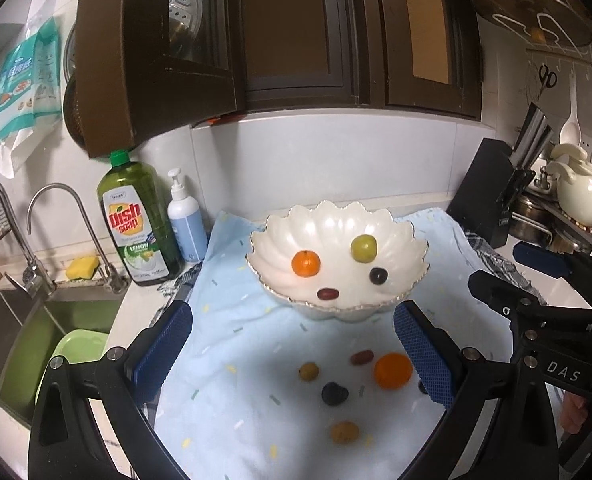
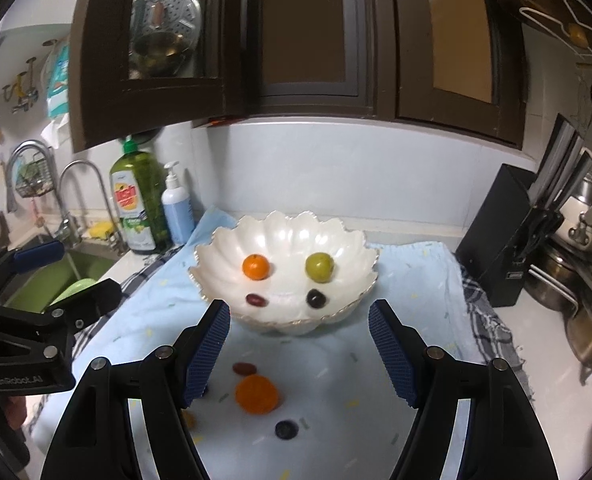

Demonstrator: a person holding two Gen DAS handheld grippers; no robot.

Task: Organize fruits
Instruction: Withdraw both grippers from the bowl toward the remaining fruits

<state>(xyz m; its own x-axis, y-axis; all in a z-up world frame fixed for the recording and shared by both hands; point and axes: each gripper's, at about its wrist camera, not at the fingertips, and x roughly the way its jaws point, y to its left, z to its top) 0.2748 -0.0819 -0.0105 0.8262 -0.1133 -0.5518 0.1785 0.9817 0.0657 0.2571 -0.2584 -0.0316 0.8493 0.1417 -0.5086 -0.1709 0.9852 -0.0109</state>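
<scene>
fruit in a white scalloped bowl (image 1: 375, 216) and loose on a blue towel (image 1: 256, 344)

the bowl holds an orange (image 1: 305, 263), a green fruit (image 1: 363, 248), a dark grape (image 1: 378, 276) and a red date (image 1: 327, 294); more fruit lies on the towel in front. left gripper (image 1: 292, 352) and right gripper (image 2: 297, 354) both hover spread, pinching nothing.
</scene>
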